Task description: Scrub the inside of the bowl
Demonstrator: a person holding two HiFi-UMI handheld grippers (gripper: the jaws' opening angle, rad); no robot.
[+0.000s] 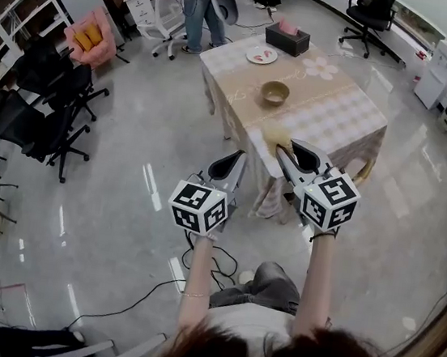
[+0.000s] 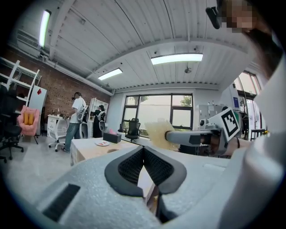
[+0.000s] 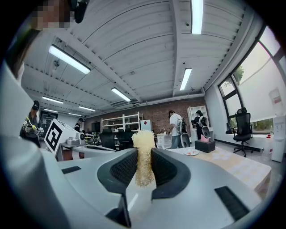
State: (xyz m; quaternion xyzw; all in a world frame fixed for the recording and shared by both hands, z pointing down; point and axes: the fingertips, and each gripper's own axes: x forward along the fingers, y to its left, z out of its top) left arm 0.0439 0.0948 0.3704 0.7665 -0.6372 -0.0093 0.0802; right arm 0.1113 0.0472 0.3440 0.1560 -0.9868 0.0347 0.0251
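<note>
Pale scrubber half-hidden in right hand-held gripper

The room is bright and evenly lit by ceiling light strips and far windows. The glossy floor carries pale streaks of glare. Both tool views bend strongly, with black corners, and the left tool looks soft up close.

The table before me wears a pale checked cloth; on it the bowl sits near the middle; a plate and a dark tissue box lie towards the far edge.
</note>
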